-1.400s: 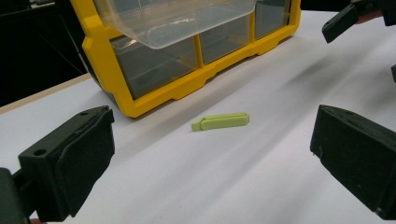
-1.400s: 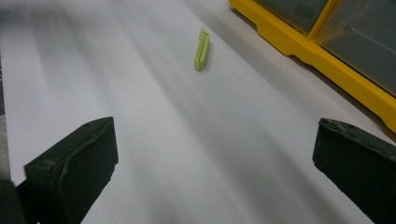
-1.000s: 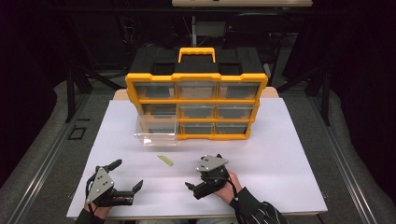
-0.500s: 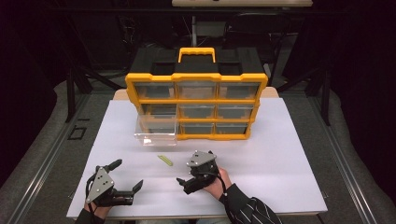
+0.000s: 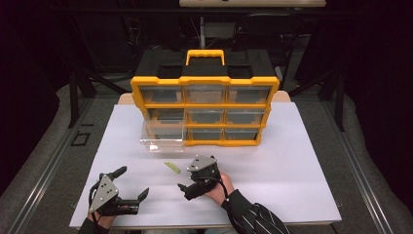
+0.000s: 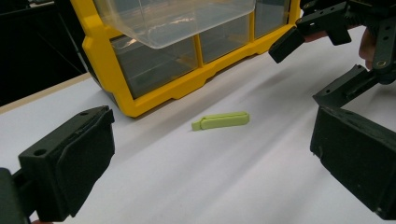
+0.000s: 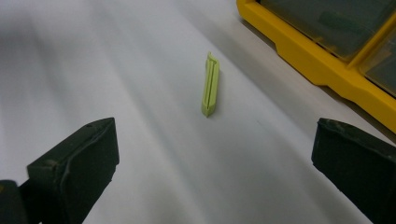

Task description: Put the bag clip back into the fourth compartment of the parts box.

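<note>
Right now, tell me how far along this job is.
Done: one clear drawer is pulled out of the yellow organizer at its lower left. In hand: the right gripper is open and aimed at the green clip lying on the white table, not touching it. The left gripper is open and off to the side. Left: grasping the clip; probably dropping it into the drawer.

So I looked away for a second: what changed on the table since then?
The right gripper moved left and forward toward the green clip, jaws open, nothing gripped. The left gripper stayed put, open. The clip, the pulled-out drawer and the organizer have not moved.
</note>
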A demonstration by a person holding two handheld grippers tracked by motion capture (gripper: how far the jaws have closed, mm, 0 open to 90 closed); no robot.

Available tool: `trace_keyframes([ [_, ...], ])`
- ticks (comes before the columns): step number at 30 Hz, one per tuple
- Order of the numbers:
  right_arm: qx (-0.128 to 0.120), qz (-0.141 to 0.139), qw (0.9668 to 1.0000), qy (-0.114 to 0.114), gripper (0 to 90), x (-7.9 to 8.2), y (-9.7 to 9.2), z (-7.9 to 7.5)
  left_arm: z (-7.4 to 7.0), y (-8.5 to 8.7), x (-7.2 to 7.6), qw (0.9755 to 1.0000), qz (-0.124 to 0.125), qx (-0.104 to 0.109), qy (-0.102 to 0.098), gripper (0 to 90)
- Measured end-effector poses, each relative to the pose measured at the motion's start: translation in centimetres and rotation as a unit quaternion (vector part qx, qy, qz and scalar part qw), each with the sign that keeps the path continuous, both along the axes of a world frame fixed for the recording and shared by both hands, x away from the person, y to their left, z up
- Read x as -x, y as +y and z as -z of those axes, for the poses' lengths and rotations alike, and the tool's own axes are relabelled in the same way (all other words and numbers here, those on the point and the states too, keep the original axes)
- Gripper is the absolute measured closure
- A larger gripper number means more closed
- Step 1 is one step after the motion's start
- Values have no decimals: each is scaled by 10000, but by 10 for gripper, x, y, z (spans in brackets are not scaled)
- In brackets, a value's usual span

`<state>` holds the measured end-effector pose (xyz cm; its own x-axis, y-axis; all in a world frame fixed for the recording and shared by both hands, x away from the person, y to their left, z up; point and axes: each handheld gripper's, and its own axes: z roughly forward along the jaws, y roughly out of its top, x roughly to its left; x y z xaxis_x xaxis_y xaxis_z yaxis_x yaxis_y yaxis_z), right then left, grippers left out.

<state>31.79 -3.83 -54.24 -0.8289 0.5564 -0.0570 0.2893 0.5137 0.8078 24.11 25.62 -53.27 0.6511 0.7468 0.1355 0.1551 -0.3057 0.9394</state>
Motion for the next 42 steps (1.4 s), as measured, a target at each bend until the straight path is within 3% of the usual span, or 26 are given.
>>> trace_keyframes([
  [4, 10, -15, 10000, -6, 25, -1, 3, 1, 0, 0, 0, 10000, 8, -1, -3, 0],
  [15, 155, 130, 9997, -124, 214, -6, 15, 5, 0, 0, 0, 10000, 3, 10, 15, 1],
  [28, 152, 346, 9992, -129, 485, -12, 26, 12, -1, 0, 1, 10000, -6, 13, 5, 1],
  [31, 253, 328, 9990, -148, 606, -12, 30, 16, -1, 0, 1, 10000, -14, 6, 0, 1],
  [42, 280, 360, 9989, -46, 699, -16, 39, 22, -1, 1, 1, 10000, 18, 20, -33, 1],
])
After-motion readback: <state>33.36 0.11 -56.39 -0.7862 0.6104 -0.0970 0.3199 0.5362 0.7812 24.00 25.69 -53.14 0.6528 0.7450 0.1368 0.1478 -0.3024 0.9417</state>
